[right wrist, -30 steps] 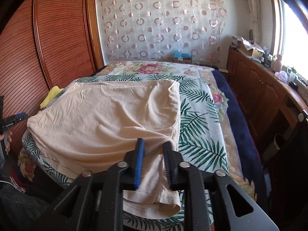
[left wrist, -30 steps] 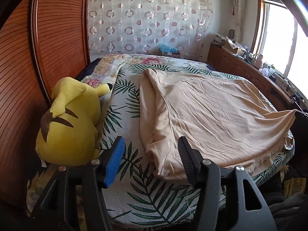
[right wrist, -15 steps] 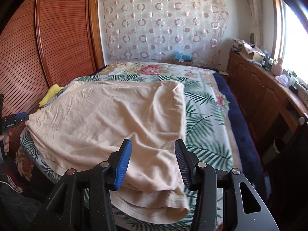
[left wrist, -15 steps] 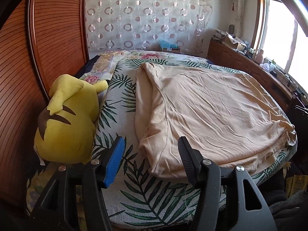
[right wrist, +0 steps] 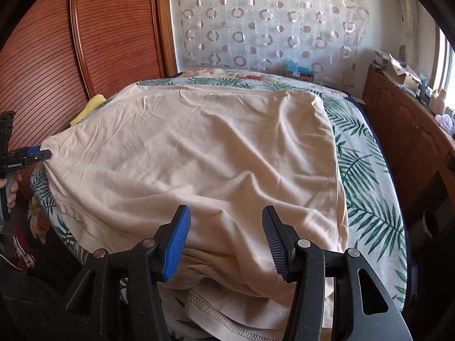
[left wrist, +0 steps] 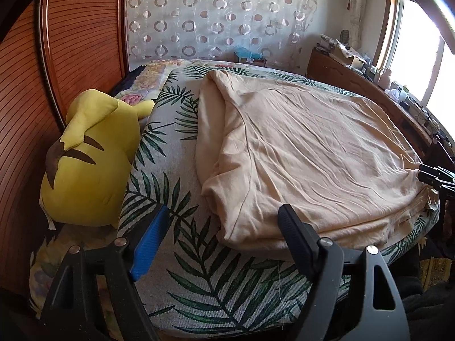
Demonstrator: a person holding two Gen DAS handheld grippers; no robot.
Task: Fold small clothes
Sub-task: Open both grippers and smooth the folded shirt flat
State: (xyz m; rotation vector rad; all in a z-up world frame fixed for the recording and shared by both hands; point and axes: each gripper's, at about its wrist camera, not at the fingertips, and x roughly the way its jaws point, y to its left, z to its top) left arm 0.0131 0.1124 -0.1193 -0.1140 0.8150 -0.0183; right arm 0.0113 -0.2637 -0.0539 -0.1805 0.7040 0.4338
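Observation:
A peach-coloured garment (left wrist: 307,153) lies folded and spread flat over a leaf-print bed (left wrist: 176,142); it also shows in the right wrist view (right wrist: 216,153). My left gripper (left wrist: 221,233) is open and empty at the near left corner of the garment, not touching it. It also shows at the left edge of the right wrist view (right wrist: 42,153). My right gripper (right wrist: 226,236) is open and empty just above the garment's near hemmed edge. It shows at the right edge of the left wrist view (left wrist: 426,173).
A yellow plush toy (left wrist: 88,156) lies at the bed's left side against a wooden slatted wardrobe (left wrist: 25,85). A wooden sideboard (right wrist: 406,125) with clutter runs along the right under a window. A patterned curtain (right wrist: 267,20) hangs behind the bed.
My right gripper opened and let go of the garment's near edge, which dropped flat onto the bed. My left gripper stayed open and shifted slightly.

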